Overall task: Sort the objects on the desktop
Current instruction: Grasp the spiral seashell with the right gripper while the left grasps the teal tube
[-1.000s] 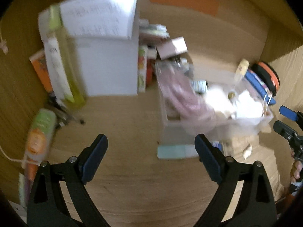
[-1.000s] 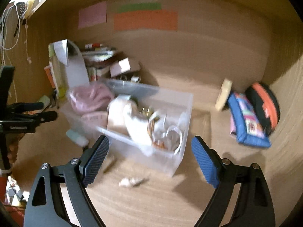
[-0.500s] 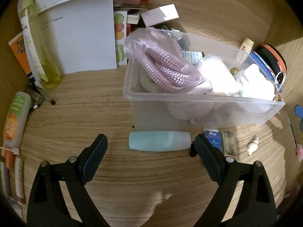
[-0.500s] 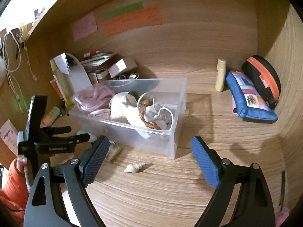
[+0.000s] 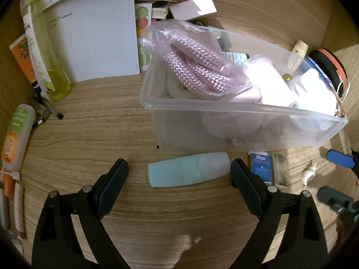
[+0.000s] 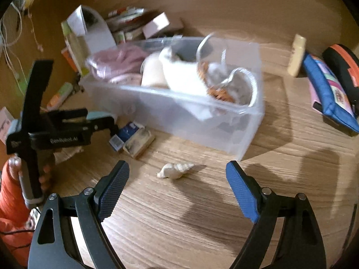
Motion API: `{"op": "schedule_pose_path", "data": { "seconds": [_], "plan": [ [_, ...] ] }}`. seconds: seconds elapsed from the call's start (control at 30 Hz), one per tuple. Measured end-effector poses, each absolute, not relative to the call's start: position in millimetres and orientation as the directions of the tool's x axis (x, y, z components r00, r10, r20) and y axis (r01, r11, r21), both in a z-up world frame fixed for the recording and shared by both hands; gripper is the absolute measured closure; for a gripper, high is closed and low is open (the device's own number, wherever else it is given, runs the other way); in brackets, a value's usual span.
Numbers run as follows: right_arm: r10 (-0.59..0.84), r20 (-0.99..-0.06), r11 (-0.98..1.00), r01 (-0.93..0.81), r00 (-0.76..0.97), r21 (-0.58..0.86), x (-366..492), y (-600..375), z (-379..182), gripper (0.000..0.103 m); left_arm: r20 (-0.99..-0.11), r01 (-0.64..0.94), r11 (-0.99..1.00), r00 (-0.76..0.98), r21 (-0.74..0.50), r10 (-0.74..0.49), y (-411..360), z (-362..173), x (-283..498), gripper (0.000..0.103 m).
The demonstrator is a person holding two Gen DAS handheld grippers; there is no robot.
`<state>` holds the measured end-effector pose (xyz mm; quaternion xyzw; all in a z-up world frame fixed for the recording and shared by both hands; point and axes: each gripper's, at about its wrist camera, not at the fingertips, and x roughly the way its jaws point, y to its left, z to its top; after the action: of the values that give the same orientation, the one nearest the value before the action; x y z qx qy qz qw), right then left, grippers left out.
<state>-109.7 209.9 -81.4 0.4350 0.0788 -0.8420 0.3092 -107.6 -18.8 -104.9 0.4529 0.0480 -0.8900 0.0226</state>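
A pale teal bottle (image 5: 188, 170) lies on its side on the wooden desk, between the fingers of my open left gripper (image 5: 179, 172). Behind it stands a clear plastic bin (image 5: 224, 112) holding a bagged pink rope (image 5: 197, 69) and white items. My right gripper (image 6: 177, 179) is open, with a white seashell (image 6: 175, 170) lying between its fingertips. The shell also shows in the left wrist view (image 5: 308, 172). A blue packet (image 6: 128, 134) and a small worn box (image 6: 139, 142) lie in front of the bin (image 6: 224, 132).
A white box (image 5: 89, 35), a yellow bottle (image 5: 42, 51) and an orange-green tube (image 5: 16, 134) crowd the back left. A blue pouch (image 6: 329, 94), a black-orange case (image 6: 343, 67) and a cream tube (image 6: 297, 55) lie at the right. Wooden walls close in behind.
Both grippers moved closer and lower. The teal bottle now lies between my left fingers and the shell between my right fingers. Both stay open.
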Motion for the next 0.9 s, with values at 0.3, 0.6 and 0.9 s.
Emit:
{"op": "schedule_pose_path", "data": {
  "seconds": [0.3, 0.6, 0.9],
  "plan": [
    [-0.357, -0.808, -0.779, 0.627, -0.469, -0.019, -98.7, 190.6, -100.9, 0.037, -0.797, 0.049, -0.999, -0.604, -0.021, -0.012, -16.4, -103.4, -106.5, 0.030],
    [-0.370, -0.803, -0.778, 0.628, -0.468, -0.008, -100.2, 193.9, -96.7, 0.058, -0.791, 0.060, -0.995, -0.612, -0.083, 0.029, -32.3, -100.6, -104.2, 0.030],
    [-0.372, -0.800, -0.779, 0.627, -0.470, -0.007, -102.5, 195.1, -94.6, 0.065, -0.762, 0.084, -0.992, -0.647, -0.098, 0.020, -39.2, -92.6, -95.2, 0.030]
  ]
}}
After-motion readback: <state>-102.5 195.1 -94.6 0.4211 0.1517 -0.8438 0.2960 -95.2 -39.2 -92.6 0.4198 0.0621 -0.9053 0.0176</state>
